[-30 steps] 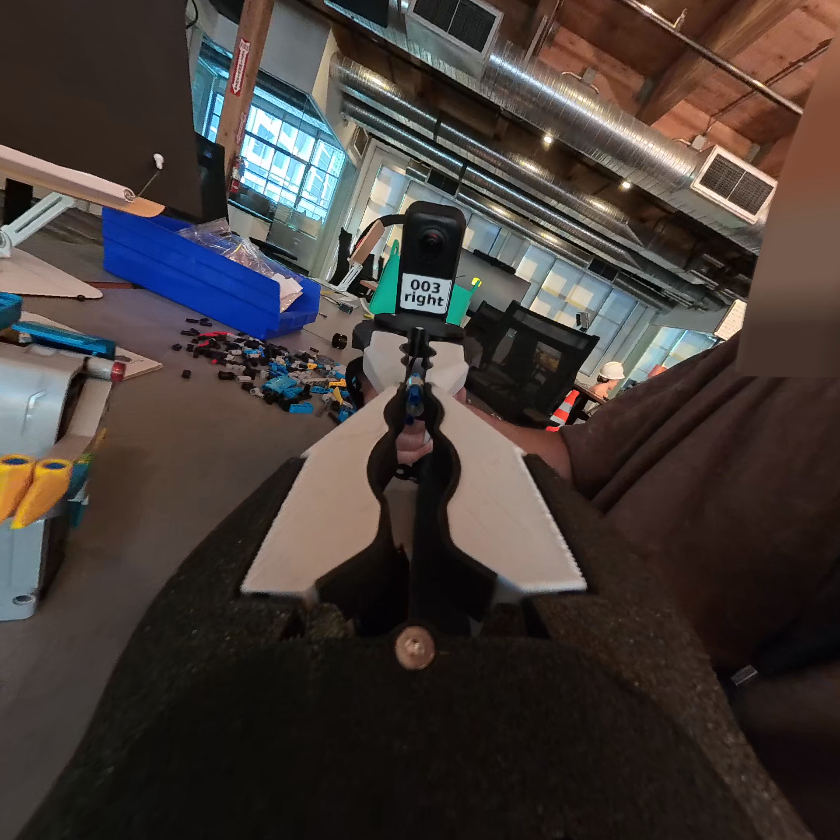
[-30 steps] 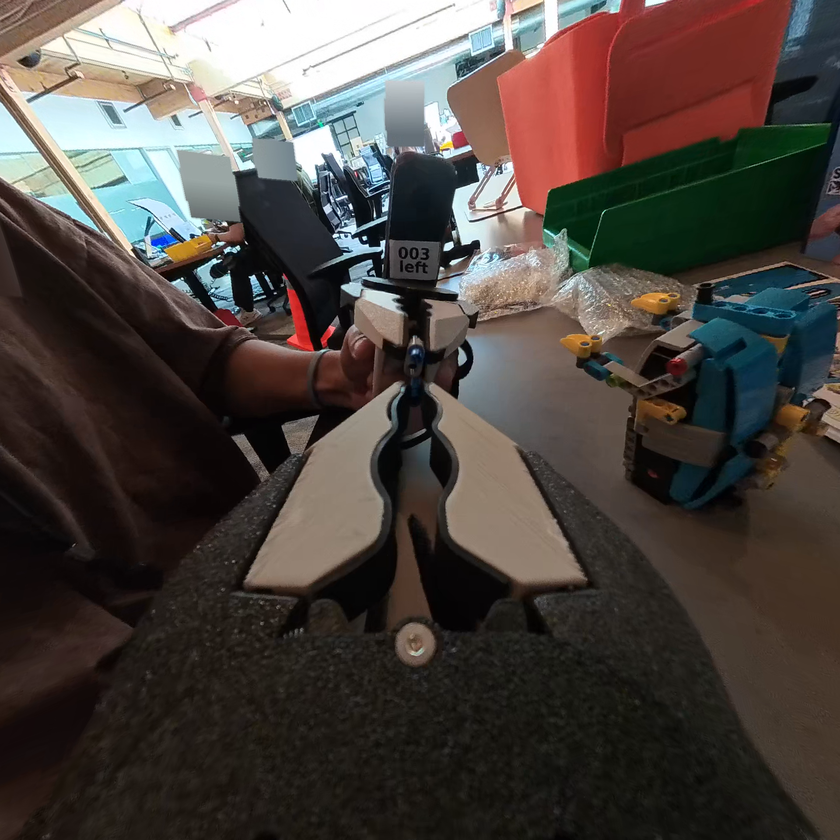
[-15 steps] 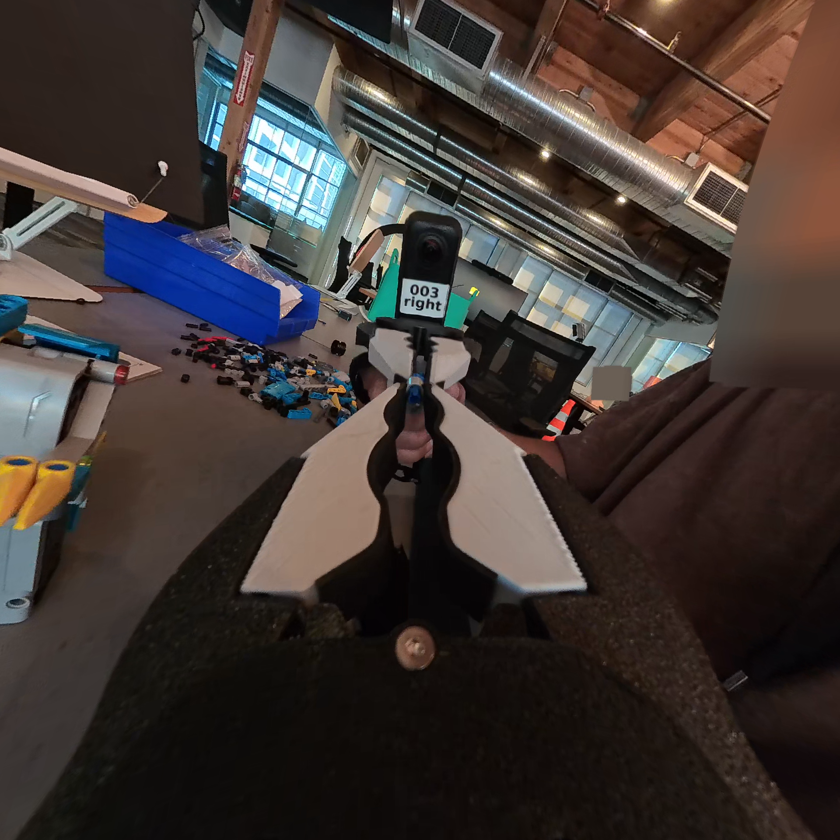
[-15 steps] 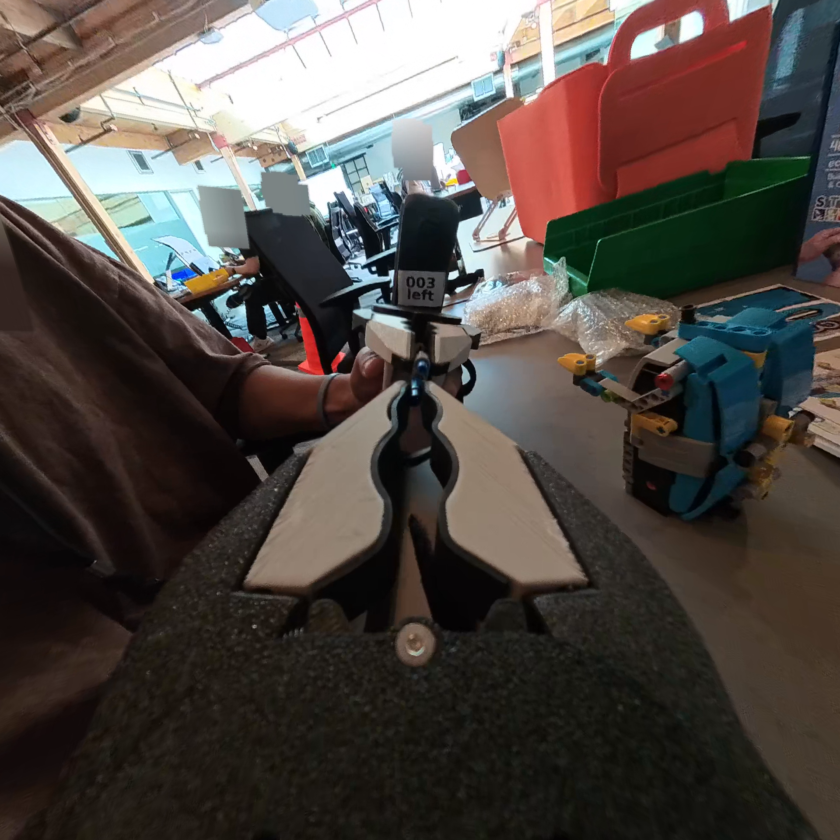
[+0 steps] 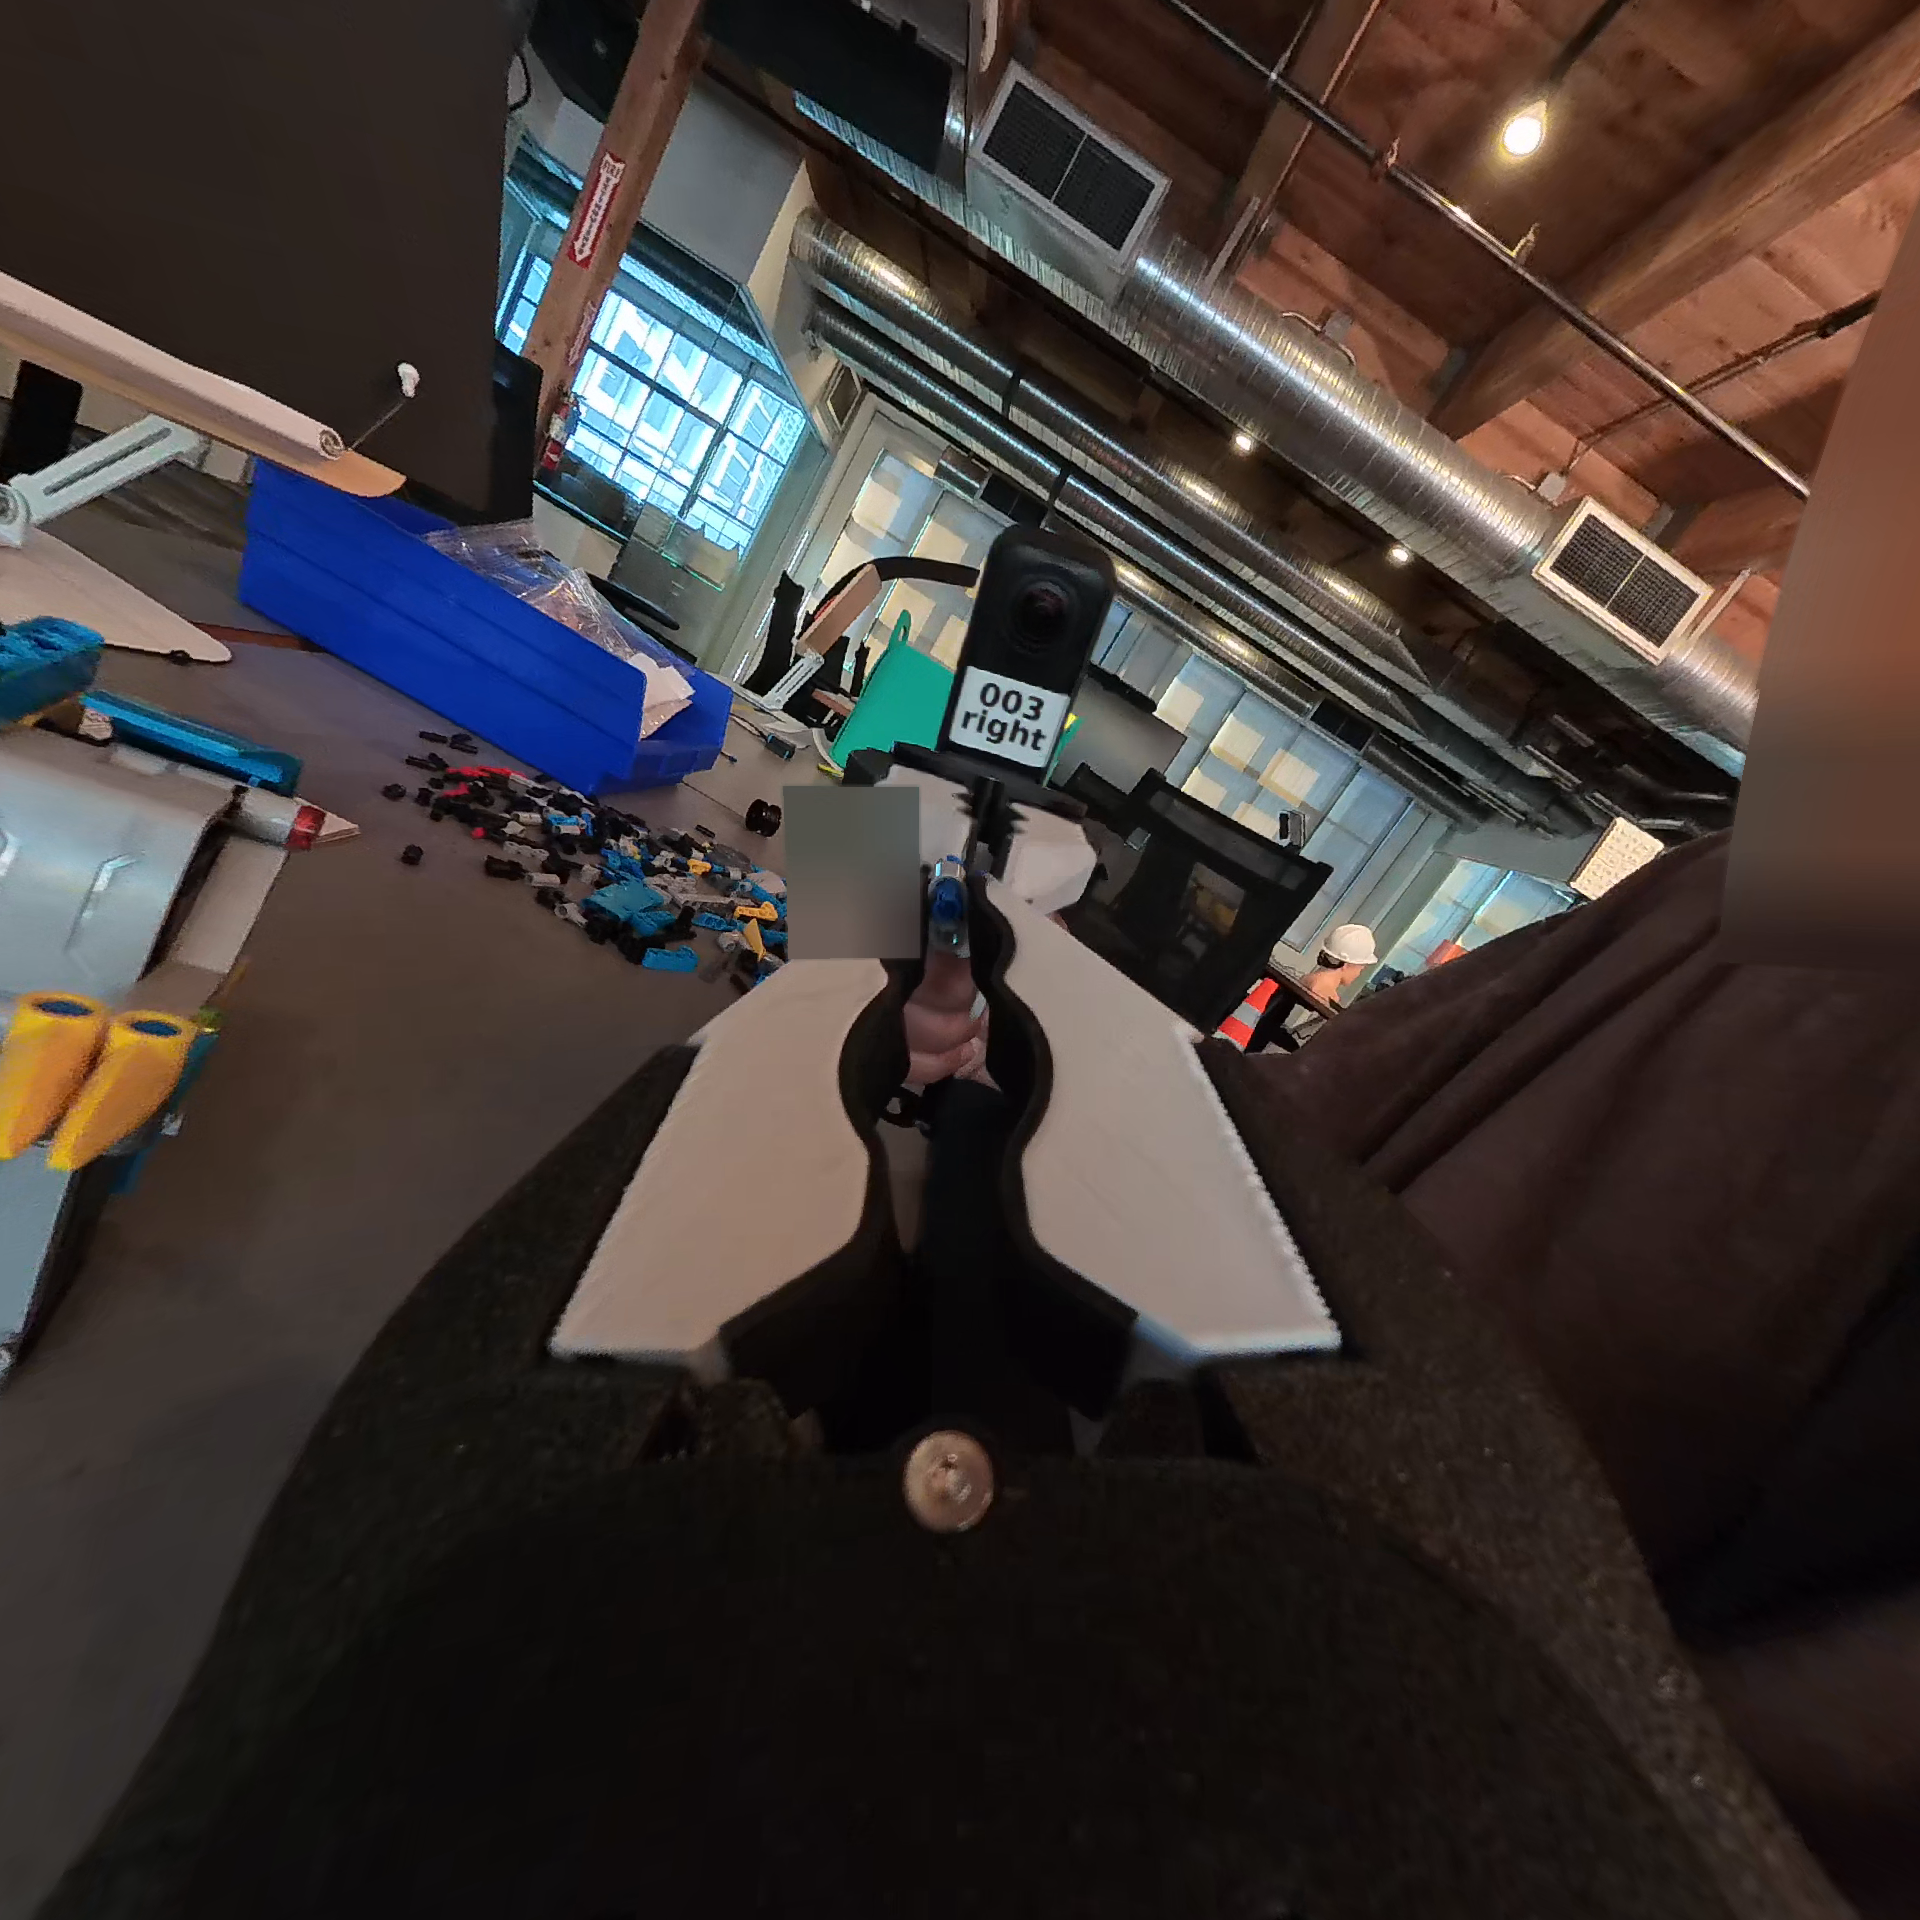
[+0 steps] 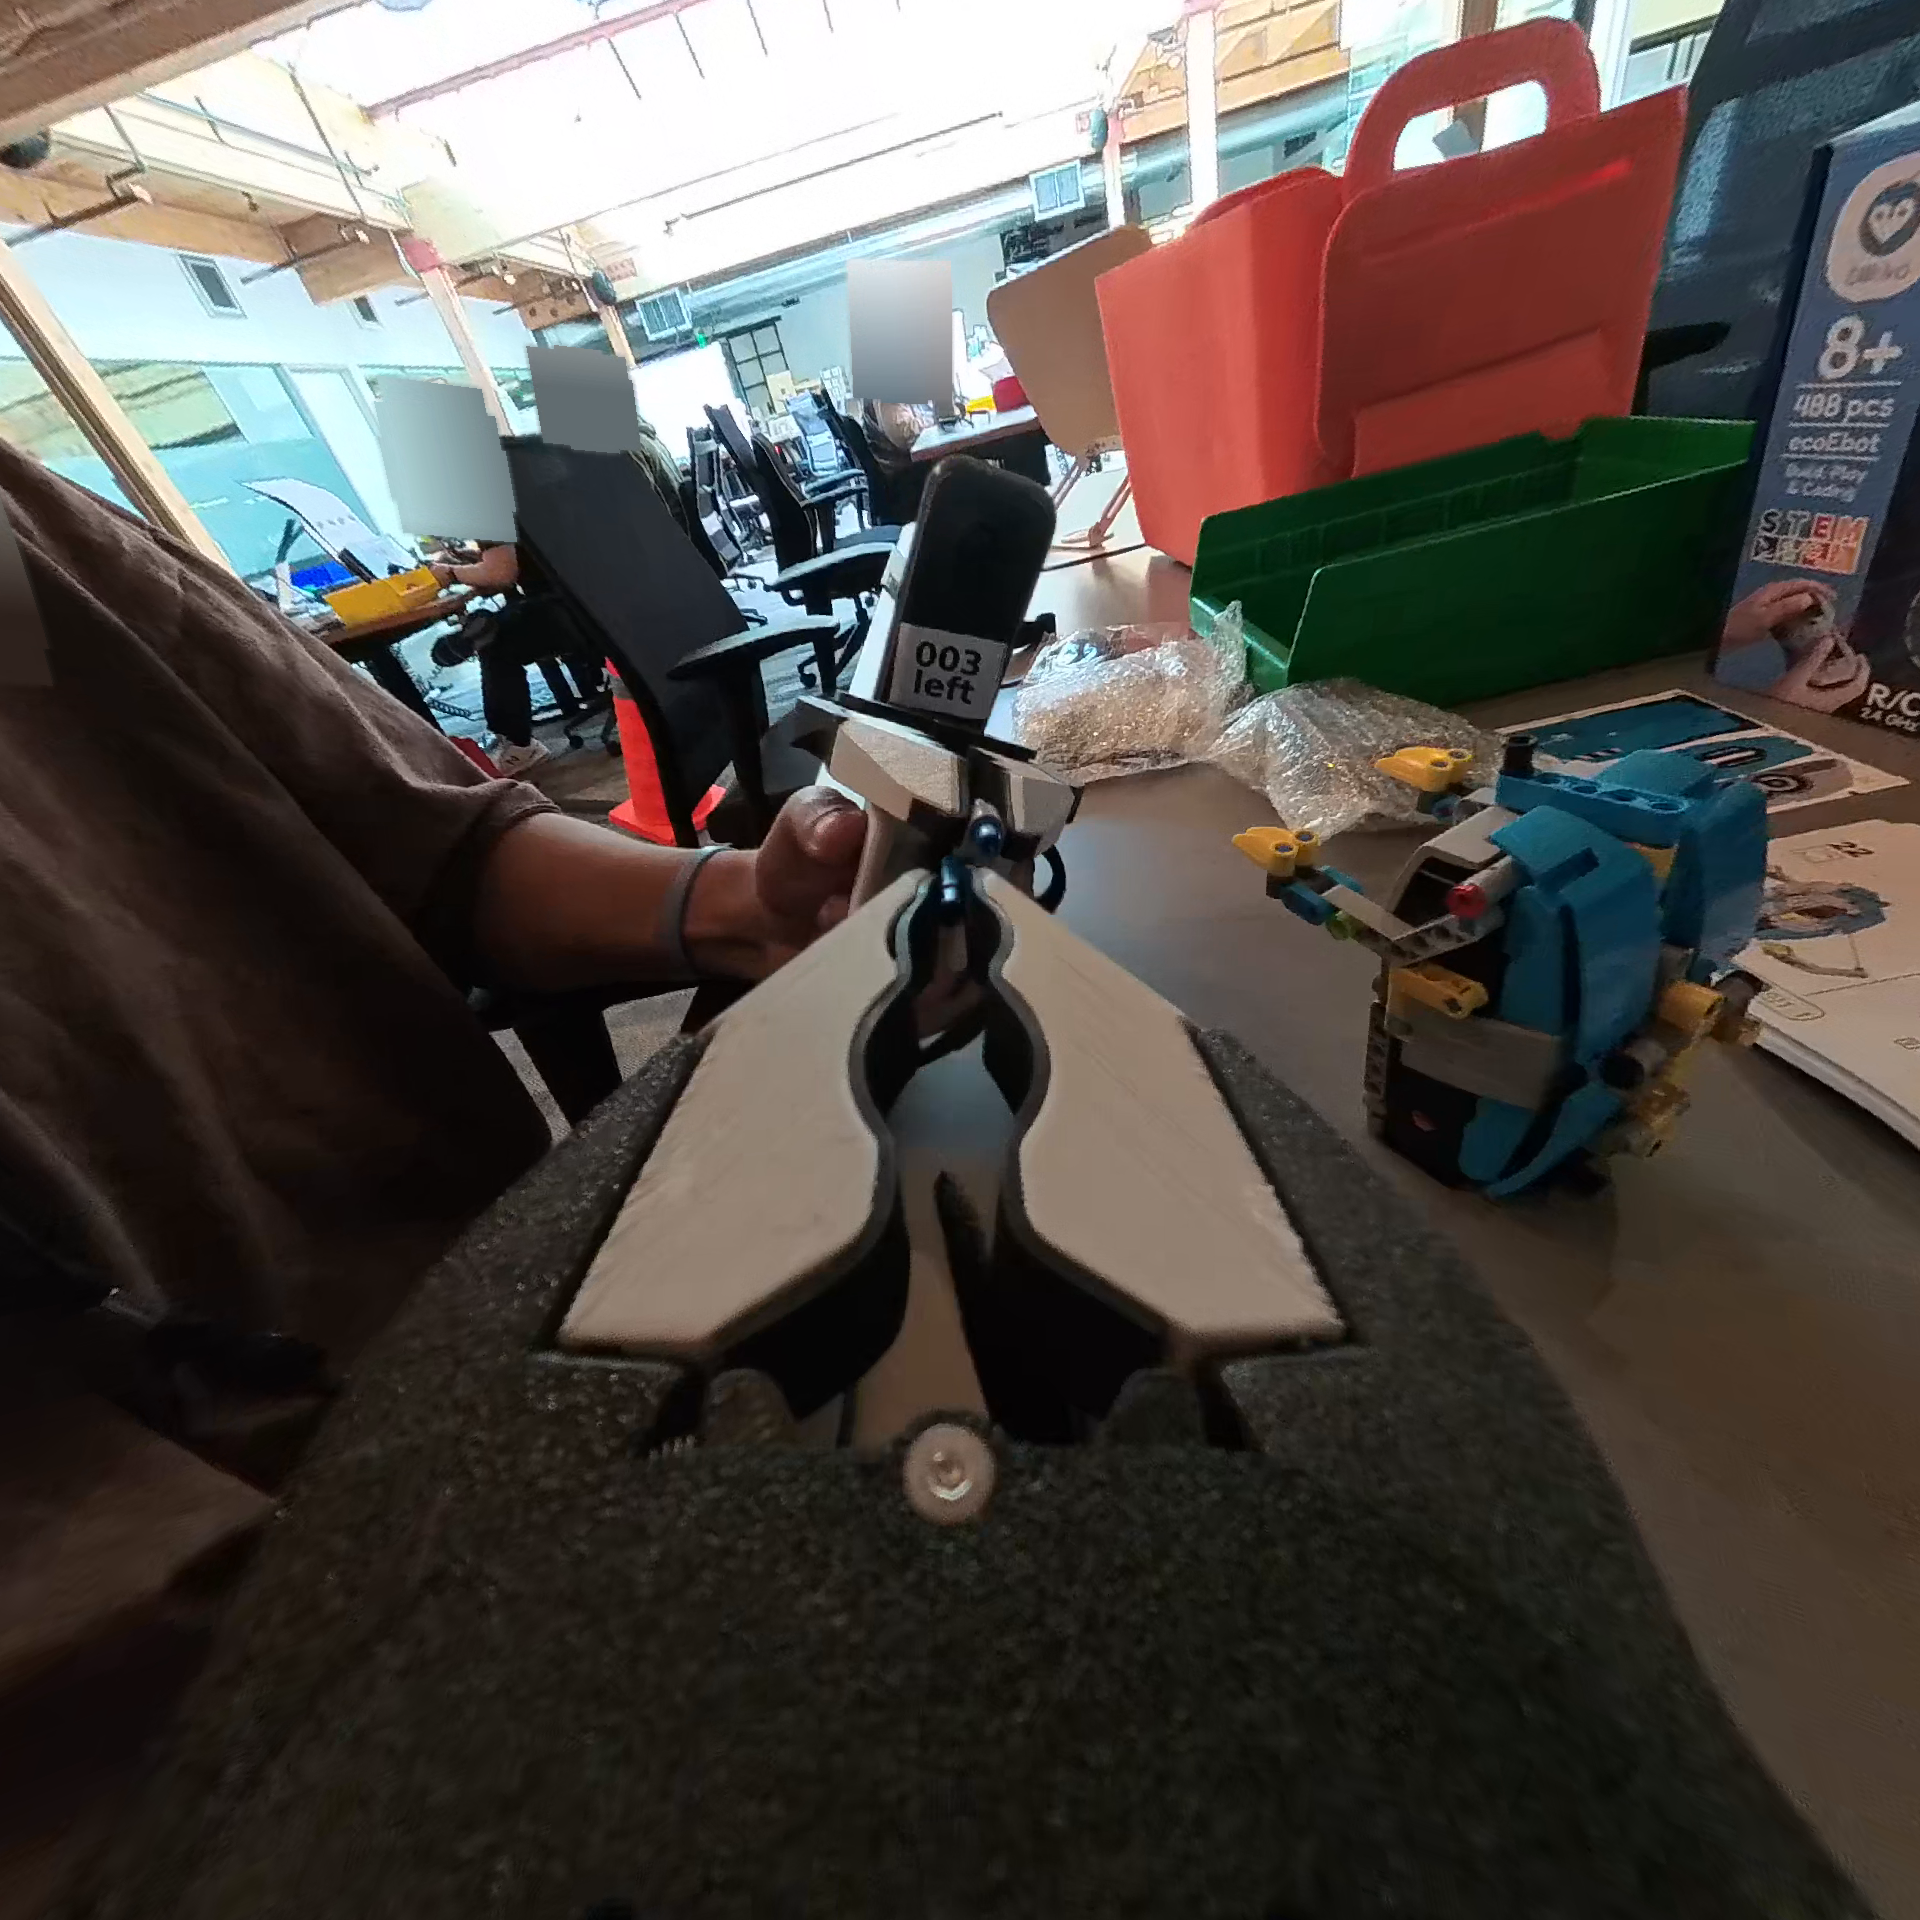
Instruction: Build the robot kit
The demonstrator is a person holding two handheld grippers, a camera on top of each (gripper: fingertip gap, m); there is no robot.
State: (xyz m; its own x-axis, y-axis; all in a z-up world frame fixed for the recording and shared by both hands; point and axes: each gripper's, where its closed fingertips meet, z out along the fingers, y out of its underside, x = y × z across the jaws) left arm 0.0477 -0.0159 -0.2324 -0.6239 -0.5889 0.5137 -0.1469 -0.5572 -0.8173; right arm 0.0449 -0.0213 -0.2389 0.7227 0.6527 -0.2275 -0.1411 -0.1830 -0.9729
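Note:
My left gripper (image 5: 951, 920) and right gripper (image 6: 956, 894) point at each other above the dark table (image 5: 416, 1039), tips almost touching. Each is shut on a small blue pin piece (image 5: 945, 899) (image 6: 951, 883). The two pieces meet between the tips, and I cannot tell whether they are joined. In the right wrist view the left gripper (image 6: 982, 831), held by a hand, leans to the right. In the left wrist view the right gripper (image 5: 987, 831) stands straight ahead. A blue, grey and yellow brick-built model (image 6: 1558, 987) stands on the table to the right.
A pile of loose small pieces (image 5: 623, 883) lies before a blue bin (image 5: 468, 634). A green bin (image 6: 1455, 551), an orange bag (image 6: 1351, 312), bubble-wrap bags (image 6: 1195, 707), a kit box (image 6: 1839, 416) and instruction sheets (image 6: 1829, 997) crowd the far right. A person's brown sleeve (image 6: 208, 831) is close.
Both grippers stay shut tip to tip. The left gripper has tilted to the right in the right wrist view, and both views have shifted a little.

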